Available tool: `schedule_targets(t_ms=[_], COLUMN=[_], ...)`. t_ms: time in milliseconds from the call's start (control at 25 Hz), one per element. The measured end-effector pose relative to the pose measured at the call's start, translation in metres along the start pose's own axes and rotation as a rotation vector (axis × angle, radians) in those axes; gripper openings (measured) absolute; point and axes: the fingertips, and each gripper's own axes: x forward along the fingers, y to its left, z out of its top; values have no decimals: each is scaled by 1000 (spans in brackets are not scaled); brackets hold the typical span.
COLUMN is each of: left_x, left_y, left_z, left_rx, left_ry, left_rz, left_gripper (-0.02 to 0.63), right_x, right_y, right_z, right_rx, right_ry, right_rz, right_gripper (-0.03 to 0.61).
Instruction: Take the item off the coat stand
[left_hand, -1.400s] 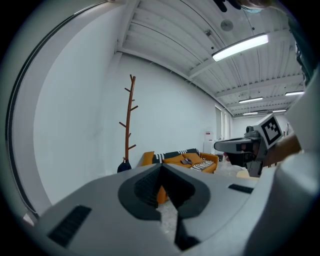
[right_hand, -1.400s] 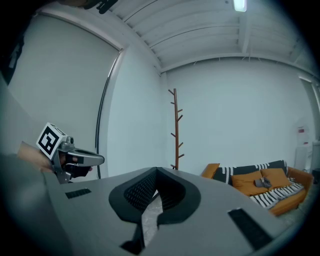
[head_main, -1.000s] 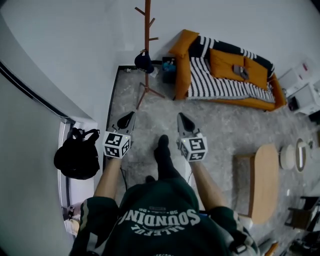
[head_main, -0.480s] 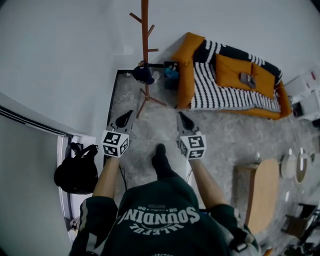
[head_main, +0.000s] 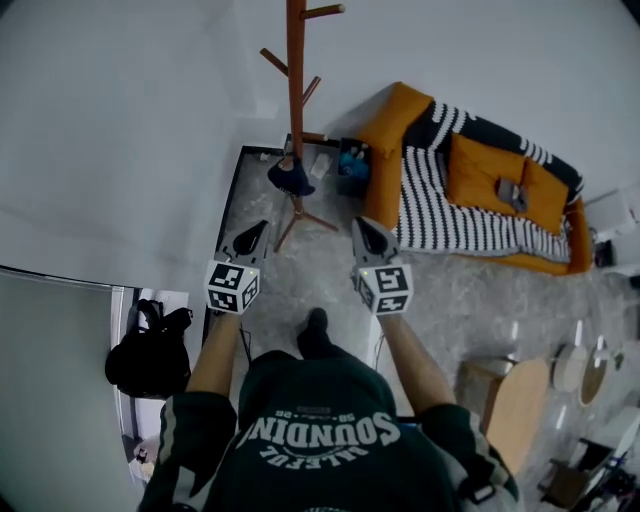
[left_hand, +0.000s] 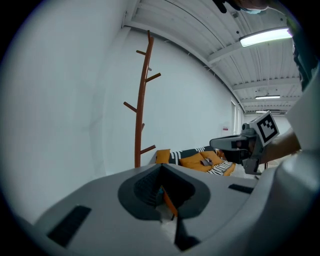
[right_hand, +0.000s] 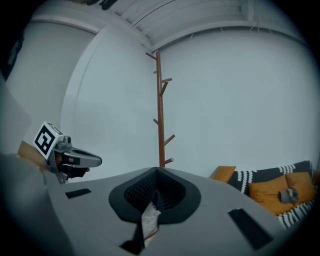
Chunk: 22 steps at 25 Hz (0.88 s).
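Note:
A tall brown wooden coat stand (head_main: 296, 100) rises by the white wall, with a dark cap (head_main: 291, 178) hanging low on it. My left gripper (head_main: 260, 228) and right gripper (head_main: 359, 224) are held side by side in front of the person, both shut and empty, short of the stand and to either side of it. In the left gripper view the stand (left_hand: 140, 115) rises above my left gripper (left_hand: 161, 166), and the right gripper (left_hand: 225, 143) shows at the right. In the right gripper view the stand (right_hand: 160, 110) is straight ahead above my right gripper (right_hand: 156, 170). The jaws hide the cap in both gripper views.
An orange sofa (head_main: 400, 115) with a striped throw and orange cushions stands right of the stand, with a blue thing (head_main: 352, 165) beside it. A black backpack (head_main: 150, 345) lies at the left. A wooden table (head_main: 515, 400) is at the lower right. The person's foot (head_main: 314, 330) is on the grey floor.
The person has walked toward the coat stand, so the stand, cap and sofa have come nearer and lower in the head view. Both grippers stay shut, side by side in front.

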Motion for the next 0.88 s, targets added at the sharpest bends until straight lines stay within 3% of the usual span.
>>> schedule_targets(t_ms=[360, 880], left_x=[16, 26], left_y=[7, 2], left_z=[-13, -1], left_rx=[-25, 16], left_ry=[35, 60], left_rz=[7, -12], left_gripper=[0, 0], right_x=[25, 16], right_y=[2, -10], right_z=[1, 10], right_rx=[6, 0], right_ry=[27, 18], right_rz=[27, 41], right_gripper=[-2, -2])
